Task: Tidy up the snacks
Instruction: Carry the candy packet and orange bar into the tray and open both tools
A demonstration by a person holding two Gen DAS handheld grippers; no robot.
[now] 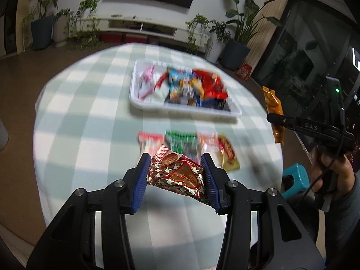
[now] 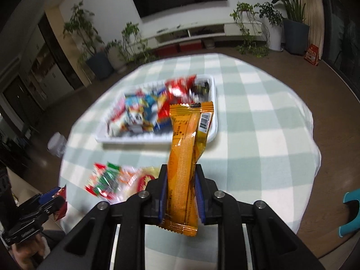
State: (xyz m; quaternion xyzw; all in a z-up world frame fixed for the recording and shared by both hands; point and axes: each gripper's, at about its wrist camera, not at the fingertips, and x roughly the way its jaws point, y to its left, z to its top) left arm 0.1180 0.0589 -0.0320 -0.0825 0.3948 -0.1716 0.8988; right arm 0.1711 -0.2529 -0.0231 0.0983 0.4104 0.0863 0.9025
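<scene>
The left gripper (image 1: 176,175) is clamped on a red foil packet (image 1: 180,175), the right gripper (image 2: 181,193) on an orange bar (image 2: 186,157), both above the checked table (image 1: 90,112). Loose snacks (image 1: 189,144) lie between them and the full white tray (image 1: 139,108).

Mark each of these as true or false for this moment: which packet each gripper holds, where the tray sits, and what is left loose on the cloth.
1. The left gripper is shut on a red heart packet. True.
2. The right gripper is open and holds nothing. False: it is shut on an orange bar packet.
3. The white tray is empty. False: it holds many snack packets.
4. Loose snacks lie on the checked tablecloth, nearer than the tray. True.
</scene>
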